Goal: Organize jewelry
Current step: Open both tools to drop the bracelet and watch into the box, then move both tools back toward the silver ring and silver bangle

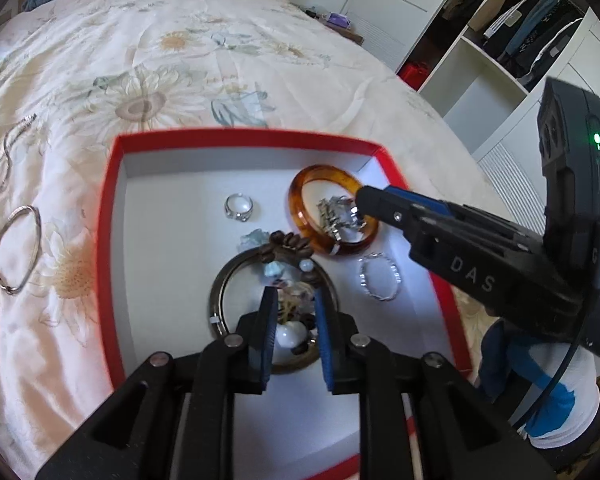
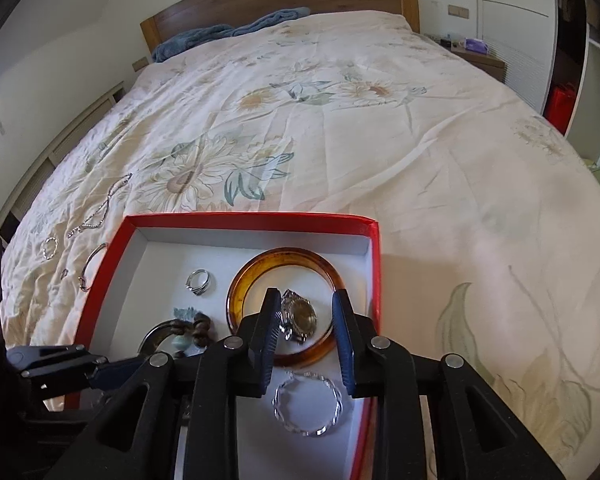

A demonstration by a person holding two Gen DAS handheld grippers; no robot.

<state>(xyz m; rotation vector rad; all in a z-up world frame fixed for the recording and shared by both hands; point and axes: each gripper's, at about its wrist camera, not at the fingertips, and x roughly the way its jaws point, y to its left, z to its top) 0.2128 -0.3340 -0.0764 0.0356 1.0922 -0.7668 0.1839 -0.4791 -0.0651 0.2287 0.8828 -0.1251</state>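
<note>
Your left gripper (image 1: 294,304) sits at the bottom centre of the left wrist view, jaws parted a moderate way with nothing pinched between them, hovering over the beaded bracelet (image 1: 290,246) and the dark metal bangle (image 1: 220,288) that lie low in the red box (image 1: 114,216). Your right gripper (image 2: 306,312) fills the bottom centre of the right wrist view, its jaws standing wide apart and empty, straddling the near part of the amber bangle (image 2: 236,280). Inside that amber ring lies the wristwatch (image 2: 300,314), just ahead of your left-hand fingertip; whether the finger touches it cannot be told. In the left wrist view the same right gripper (image 1: 360,200) reaches in from the right edge, its tip at the upper right rim of the amber bangle (image 1: 296,208), beside the wristwatch (image 1: 338,218). The small silver ring (image 1: 239,207) rests on the white floor in the upper middle of the box, apart from the bangles. The twisted silver bracelet (image 2: 306,408) lies near the lower right corner of the box, below the amber bangle. Out on the floral bedspread (image 2: 360,140), at the left of the box, you have the thin silver bangle (image 1: 18,250), the silver chain (image 1: 4,160) above it, and, in the right wrist view, a small twisted ring (image 2: 49,248).
</note>
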